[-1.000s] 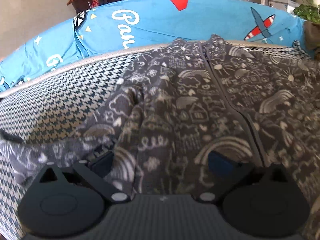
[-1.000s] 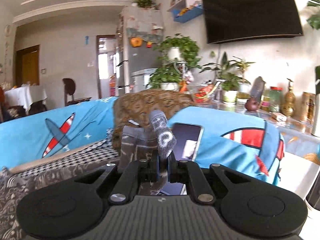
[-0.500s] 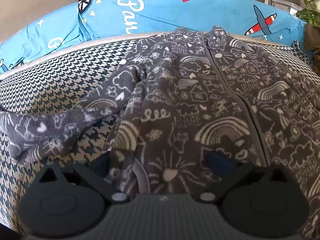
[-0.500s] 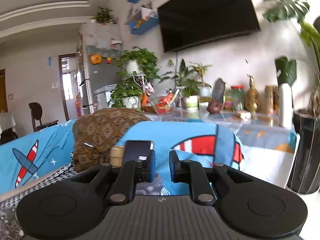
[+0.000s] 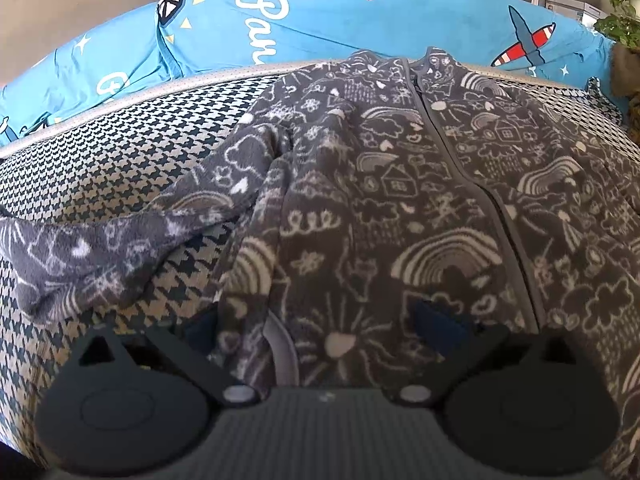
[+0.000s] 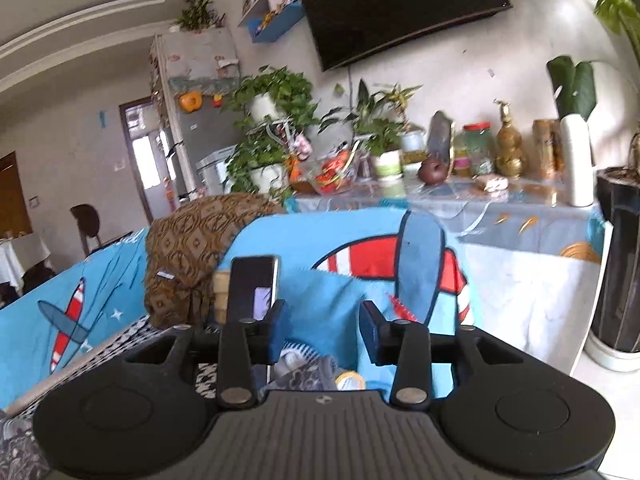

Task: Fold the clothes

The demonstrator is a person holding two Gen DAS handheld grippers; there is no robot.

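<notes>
Fleece jacket (image 5: 400,200) lies flat on a houndstooth cushion (image 5: 120,152), blue cover (image 5: 320,20) behind; left gripper (image 5: 320,324) spread over the hem, right gripper (image 6: 324,332) just opening, empty.

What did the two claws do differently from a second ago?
The right claw let go of the grey doodle-print fleece sleeve, swung away toward the blue airplane-print sofa cover, and its jaws have just been opening with nothing between them. The left claw stayed wide open over the grey doodle-print fleece jacket.

Left wrist looks steeply down, close over the jacket (image 5: 400,208); right wrist looks roughly level across the room.
</notes>
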